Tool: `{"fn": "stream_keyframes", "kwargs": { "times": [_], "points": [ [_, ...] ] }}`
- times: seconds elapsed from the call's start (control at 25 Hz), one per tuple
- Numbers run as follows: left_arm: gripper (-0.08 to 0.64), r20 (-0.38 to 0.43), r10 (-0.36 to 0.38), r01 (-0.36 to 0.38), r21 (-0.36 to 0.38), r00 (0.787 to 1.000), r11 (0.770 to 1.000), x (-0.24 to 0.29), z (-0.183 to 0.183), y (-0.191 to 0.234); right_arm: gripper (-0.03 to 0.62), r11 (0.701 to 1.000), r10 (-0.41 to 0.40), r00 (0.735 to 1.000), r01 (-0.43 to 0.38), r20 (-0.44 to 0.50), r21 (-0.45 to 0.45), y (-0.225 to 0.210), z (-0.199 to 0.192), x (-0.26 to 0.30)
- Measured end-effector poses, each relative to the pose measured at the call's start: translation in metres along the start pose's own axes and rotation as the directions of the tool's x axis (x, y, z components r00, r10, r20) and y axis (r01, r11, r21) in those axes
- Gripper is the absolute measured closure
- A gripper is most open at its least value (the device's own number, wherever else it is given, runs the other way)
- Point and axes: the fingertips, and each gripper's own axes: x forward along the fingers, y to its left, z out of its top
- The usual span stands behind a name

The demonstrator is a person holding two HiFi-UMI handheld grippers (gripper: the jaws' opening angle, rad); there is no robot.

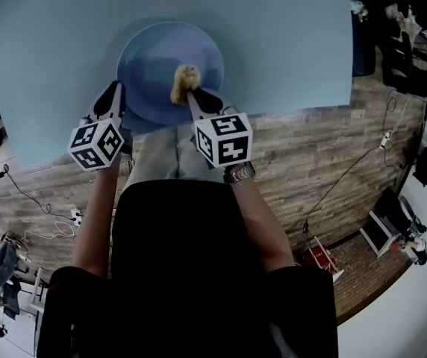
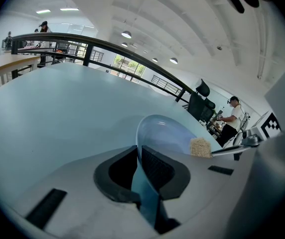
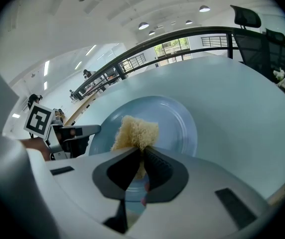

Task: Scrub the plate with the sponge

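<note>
Two tongs, and both are closed on something. My left gripper has its jaws pinched on the rim of the blue plate, which runs edge-on between them. In the head view that grip is at the plate's near-left edge. My right gripper has its jaws clamped tight on the tan sponge. The sponge sticks out past the tips over the plate's well, just right of its middle. I can't tell how hard it bears on the surface. The plate sits on a pale blue table, near the edge closest to me. A marker cube rides on each gripper, and there is a watch on my right wrist. A wood-plank floor lies below the table edge.
</note>
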Motion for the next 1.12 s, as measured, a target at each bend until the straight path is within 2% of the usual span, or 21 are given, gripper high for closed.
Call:
{"fn": "stream_keyframes", "kwargs": {
  "times": [0.4,0.76,0.92,1.12],
  "points": [
    [0.557,0.001,0.006,-0.006,0.0,1.0,1.0,0.002,0.0,-0.003,0.56,0.995,-0.092,0.995,0.091,0.026,0.041,-0.043,0.007,-0.018],
    [0.557,0.004,0.016,-0.016,-0.002,1.0,1.0,-0.002,0.001,0.0,0.561,0.992,-0.119,0.992,0.118,0.046,0.039,-0.046,0.013,-0.025],
    [0.557,0.005,0.021,-0.021,-0.007,1.0,1.0,0.0,0.0,-0.001,0.561,0.995,-0.097,0.994,0.096,0.054,0.025,-0.04,0.018,-0.024],
    [0.558,0.01,0.029,-0.029,-0.016,1.0,0.999,0.0,0.001,0.0,0.56,1.0,-0.023,0.999,0.024,0.041,-0.019,-0.009,0.02,-0.008]
  ]
}}
